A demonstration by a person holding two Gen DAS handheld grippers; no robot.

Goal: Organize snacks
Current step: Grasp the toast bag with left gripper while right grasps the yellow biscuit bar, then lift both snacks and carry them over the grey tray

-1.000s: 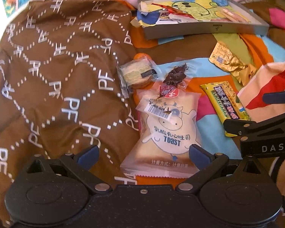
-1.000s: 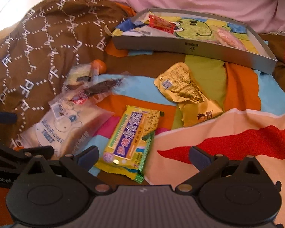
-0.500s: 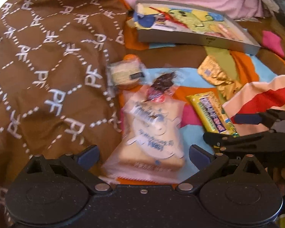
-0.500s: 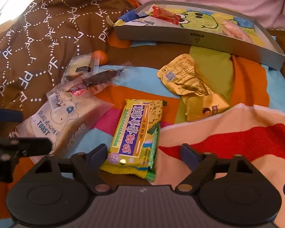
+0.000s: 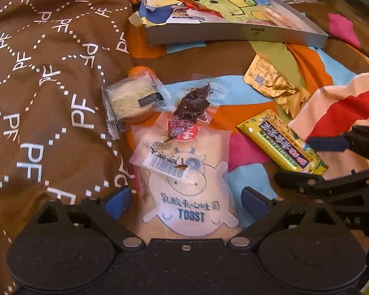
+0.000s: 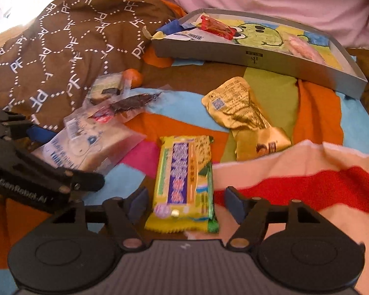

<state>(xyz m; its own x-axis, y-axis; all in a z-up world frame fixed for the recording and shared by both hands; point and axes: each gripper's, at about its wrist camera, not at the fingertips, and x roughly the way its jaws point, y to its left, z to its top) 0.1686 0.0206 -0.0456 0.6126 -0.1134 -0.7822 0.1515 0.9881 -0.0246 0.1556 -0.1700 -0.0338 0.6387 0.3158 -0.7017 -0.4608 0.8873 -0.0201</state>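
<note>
Two hand-held grippers poised over loose snacks on a patchwork blanket (image 6: 270, 98). The left gripper (image 5: 185, 200) has its jaws spread wide to either side of the toast packet (image 5: 184, 186), not yet touching it. The right gripper (image 6: 185, 202) likewise stands released, its jaws flanking the near end of the yellow bar (image 6: 184, 182).

Seen from the right gripper, the grey box (image 6: 258, 56) that already holds a few snacks lies at about 1 o'clock, well apart; the gold pouch (image 6: 243, 115) sits between the bar and the box, and the toast packet lies at about 10 o'clock beside the left gripper.

Likely hazards, judged from this layout:
- A clear packet of dark dried fruit (image 5: 192, 108) rests on the far end of the toast packet. Lifting the toast would probably tip it off, or drag it along unheld.
- A small wrapped cake (image 5: 132, 100) lies just beside that end and may be nudged into the brown cloth (image 5: 49, 73).
- The toast wrapper is slack and glossy; a pinch may catch only film, or crush the bread.
- The bar lies on soft, folded bedding, so closing jaws could gather fabric with it.
- The two grippers work close together and could collide on the way to the box.
</note>
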